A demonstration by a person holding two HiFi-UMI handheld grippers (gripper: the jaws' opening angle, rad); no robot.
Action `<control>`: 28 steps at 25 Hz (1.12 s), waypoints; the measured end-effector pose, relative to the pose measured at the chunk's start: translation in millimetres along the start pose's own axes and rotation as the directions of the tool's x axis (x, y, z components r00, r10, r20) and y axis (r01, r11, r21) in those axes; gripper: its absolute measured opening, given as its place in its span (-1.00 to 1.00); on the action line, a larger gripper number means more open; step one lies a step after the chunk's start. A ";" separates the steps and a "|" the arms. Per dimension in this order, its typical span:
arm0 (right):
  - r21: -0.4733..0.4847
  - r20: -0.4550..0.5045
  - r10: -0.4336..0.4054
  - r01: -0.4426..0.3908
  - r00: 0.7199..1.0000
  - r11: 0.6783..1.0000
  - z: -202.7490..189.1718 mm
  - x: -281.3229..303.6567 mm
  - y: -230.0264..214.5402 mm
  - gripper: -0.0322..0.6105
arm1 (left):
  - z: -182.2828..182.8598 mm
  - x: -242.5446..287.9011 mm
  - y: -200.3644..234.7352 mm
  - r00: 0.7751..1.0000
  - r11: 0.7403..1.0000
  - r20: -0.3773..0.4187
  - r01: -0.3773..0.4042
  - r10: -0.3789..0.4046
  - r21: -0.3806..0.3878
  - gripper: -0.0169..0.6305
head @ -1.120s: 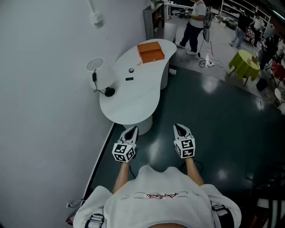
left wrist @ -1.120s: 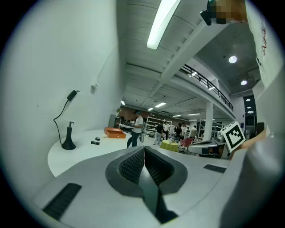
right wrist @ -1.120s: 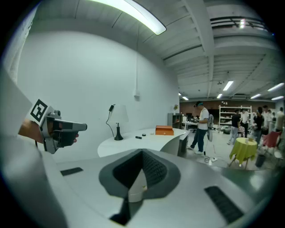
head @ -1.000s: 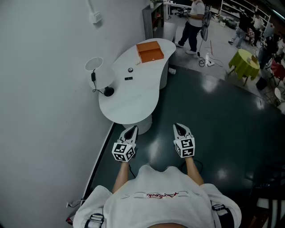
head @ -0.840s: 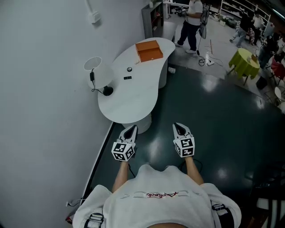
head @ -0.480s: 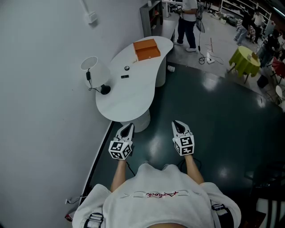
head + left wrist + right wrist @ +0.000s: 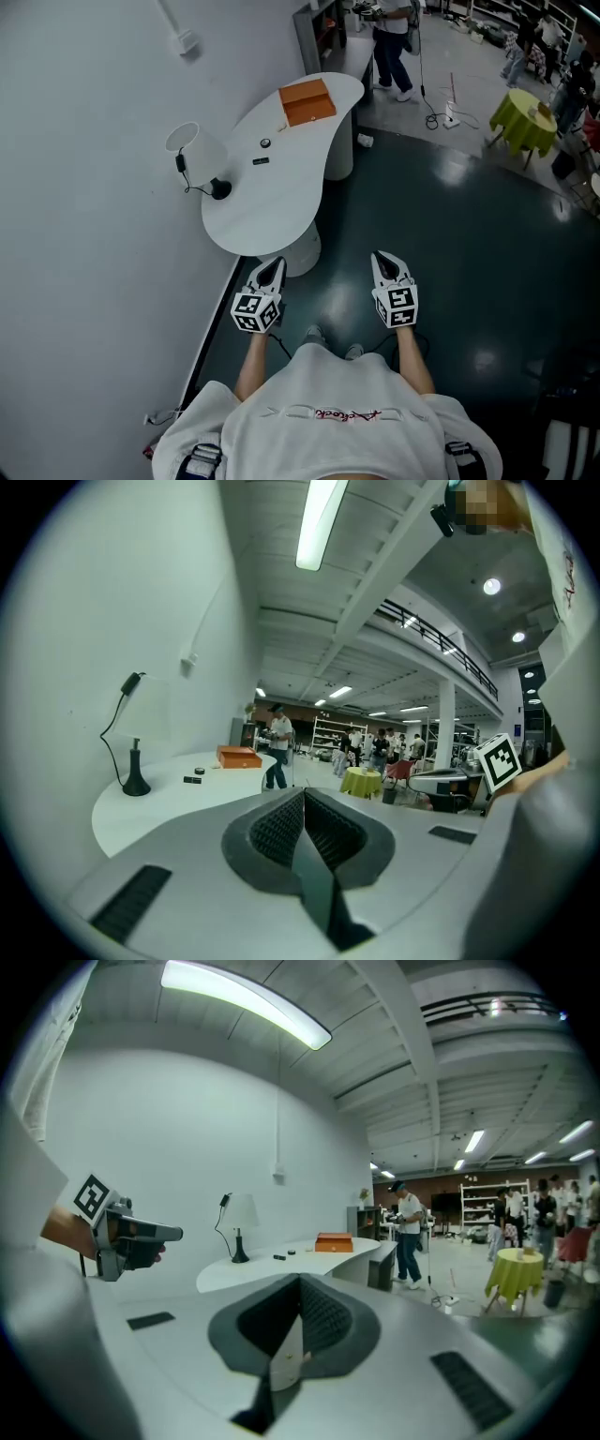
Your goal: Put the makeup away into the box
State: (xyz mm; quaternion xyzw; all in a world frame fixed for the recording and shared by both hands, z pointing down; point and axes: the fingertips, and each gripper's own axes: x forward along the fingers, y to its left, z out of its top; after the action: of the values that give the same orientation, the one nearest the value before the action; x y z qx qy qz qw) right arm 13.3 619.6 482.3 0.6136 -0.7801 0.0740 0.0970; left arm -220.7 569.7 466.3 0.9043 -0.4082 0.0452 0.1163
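Head view: you're standing on the dark floor (image 7: pixel 450 244), short of the white bench (image 7: pixel 272 202), which lies at about 11 o'clock from you. The left tongs (image 7: pixel 271 271) and right tongs (image 7: pixel 390 262) are held out side by side at waist height, both pinched closed with nothing in them. The orange box (image 7: pixel 307 101) sits at the bench's far end, near 12 o'clock. Two small dark pieces, likely the makeup (image 7: pixel 262 153), lie mid-bench, well apart from the box. They're too small to identify. A lamp (image 7: pixel 190 148) stands at the bench's 9 o'clock edge.

Left gripper view: jaws together, empty. The box (image 7: pixel 239 757) is far off at 11 o'clock, the small pieces (image 7: pixel 195 776) nearer, the lamp (image 7: pixel 134 772) at 9 o'clock.

Right gripper view: jaws closed, nothing between them. The box (image 7: pixel 334 1242) is at 12 o'clock and the pieces (image 7: pixel 283 1255) just left of it.

Step, as judged: approach only, no pick begun. Next you need to close on the bench, spread one pair of tongs, and come down on a small piece. They're low and flat, so aim carefully. The box lid looks shut, so it may need opening first.
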 end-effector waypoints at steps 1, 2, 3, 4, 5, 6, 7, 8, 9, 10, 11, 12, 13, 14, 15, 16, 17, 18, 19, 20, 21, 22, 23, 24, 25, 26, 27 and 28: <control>0.011 -0.002 -0.006 0.006 1.000 1.000 -1.2 -2.1 -3.2 -0.84 | 2.4 3.8 -1.6 1.000 1.000 -0.003 0.003 -0.003 0.004 -0.91; 0.021 -0.007 -0.010 0.010 1.000 1.000 -3.0 -2.3 -5.7 -0.84 | 6.4 8.2 -1.8 1.000 1.000 -0.002 0.005 -0.005 0.010 -0.91; 0.028 -0.015 -0.013 0.014 1.000 1.000 -5.7 -0.6 -7.3 -0.84 | 10.3 13.1 -0.3 1.000 1.000 0.002 0.008 -0.008 0.013 -0.91; 0.034 -0.024 -0.015 0.016 1.000 0.999 -8.7 2.8 -8.3 -0.84 | 13.3 18.2 2.4 1.000 1.000 0.006 0.011 -0.011 0.014 -0.91; 0.037 -0.032 -0.016 0.017 0.999 0.999 -11.3 7.5 -8.6 -0.84 | 14.9 23.5 5.9 1.000 1.000 0.009 0.014 -0.014 0.014 -0.91; 0.039 -0.039 -0.016 0.017 0.999 0.999 -13.0 13.2 -8.6 -0.84 | 15.4 29.0 9.9 1.000 1.000 0.009 0.019 -0.019 0.014 -0.91; 0.039 -0.045 -0.016 0.018 0.999 0.999 -13.9 20.1 -8.5 -0.84 | 15.4 35.0 14.7 1.000 1.000 0.009 0.023 -0.023 0.014 -0.91; 0.036 -0.050 -0.015 0.017 0.999 0.999 -13.9 28.1 -8.3 -0.84 | 15.3 41.4 20.5 1.000 1.000 0.009 0.027 -0.027 0.012 -0.91; 0.033 -0.055 -0.015 0.017 0.998 0.999 -13.0 37.1 -8.1 -0.84 | 15.2 48.0 27.5 1.000 1.000 0.008 0.030 -0.030 0.008 -0.91; 0.028 -0.059 -0.016 0.017 0.998 0.999 -11.2 47.0 -8.1 -0.84 | 15.3 55.1 35.2 0.999 0.999 0.007 0.032 -0.032 0.003 -0.91; 0.023 -0.062 -0.017 0.019 0.998 1.000 -8.6 57.3 -8.3 -0.84 | 15.7 62.3 43.3 0.999 0.999 0.006 0.035 -0.035 -0.002 -0.91; 0.018 -0.065 -0.019 0.020 0.998 1.000 -5.6 67.6 -9.0 -0.84 | 16.4 69.3 51.1 0.999 0.999 0.005 0.037 -0.037 -0.006 -0.91; 0.012 -0.068 -0.022 0.023 0.997 1.000 -2.1 77.8 -10.4 -0.84 | 17.6 76.4 58.6 0.999 0.999 0.006 0.040 -0.040 -0.010 -0.91; 0.006 -0.069 -0.025 0.026 0.997 1.000 2.1 88.4 -12.3 -0.84 | 19.7 83.7 66.1 0.999 0.999 0.009 0.043 -0.043 -0.012 -0.91; 0.001 -0.069 -0.029 0.029 0.997 1.000 6.9 99.7 -14.2 -0.84 | 22.7 91.2 74.0 0.999 0.999 0.012 0.047 -0.047 -0.013 -0.91; -0.002 -0.068 -0.033 0.033 0.997 0.999 11.8 111.3 -15.7 -0.84 | 25.9 98.6 82.2 0.999 0.999 0.016 0.051 -0.051 -0.015 -0.91; -0.005 -0.068 -0.036 0.035 0.997 0.999 16.5 122.8 -16.6 -0.84 | 28.9 105.9 90.4 0.998 0.998 0.019 0.056 -0.056 -0.016 -0.91; -0.009 -0.069 -0.037 0.037 0.997 0.999 20.8 134.1 -17.0 -0.84 | 31.6 112.7 98.5 0.998 0.998 0.022 0.061 -0.060 -0.019 -0.91; -0.014 -0.071 -0.037 0.037 0.997 0.999 24.7 144.7 -16.8 -0.84 | 34.0 118.8 106.2 0.998 0.998 0.023 0.064 -0.064 -0.023 -0.91; -0.019 -0.075 -0.037 0.036 0.996 0.999 28.4 154.3 -15.8 -0.84 | 36.0 123.9 113.5 0.998 0.997 0.025 0.067 -0.066 -0.028 -0.91; -0.025 -0.080 -0.036 0.034 0.996 0.999 31.8 163.1 -14.1 -0.84 | 37.6 127.8 120.8 0.997 0.997 0.026 0.068 -0.067 -0.033 -0.91; -0.031 -0.084 -0.034 0.032 0.996 0.999 34.7 171.3 -11.7 -0.84 | 38.5 130.9 128.0 0.997 0.997 0.027 0.069 -0.068 -0.039 -0.91; -0.038 -0.089 -0.033 0.029 0.995 0.999 37.2 179.0 -9.1 -0.84 | 39.0 133.5 135.3 0.997 0.997 0.028 0.069 -0.068 -0.045 -0.91; -0.045 -0.094 -0.030 0.026 0.995 0.999 39.4 186.4 -6.7 -0.84 | 39.4 136.0 142.3 0.997 0.996 0.029 0.070 -0.068 -0.051 -0.91; -0.052 -0.097 -0.028 0.023 0.995 0.998 41.3 193.4 -4.7 -0.84 | 39.7 138.5 148.9 0.997 0.996 0.029 0.069 -0.068 -0.056 -0.91; -0.057 -0.099 -0.027 0.021 0.995 0.998 42.6 200.0 -3.1 -0.84 | 39.5 141.2 155.0 0.997 0.996 0.029 0.069 -0.067 -0.060 -0.91; -0.061 -0.100 -0.026 0.020 0.995 0.998 43.1 206.2 -2.0 -0.84 | 38.8 144.1 160.6 0.997 0.996 0.028 0.069 -0.068 -0.063 -0.91; -0.063 -0.104 -0.026 0.020 0.994 0.998 42.7 211.7 -1.3 -0.84 | 37.6 147.0 165.5 0.997 0.995 0.026 0.070 -0.068 -0.066 -0.91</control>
State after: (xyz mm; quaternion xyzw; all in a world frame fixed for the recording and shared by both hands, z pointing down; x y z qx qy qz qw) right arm -36.3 409.7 492.2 0.6145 -0.7688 0.0807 0.1574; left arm -247.7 347.6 484.5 0.9140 -0.3792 0.0170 0.1431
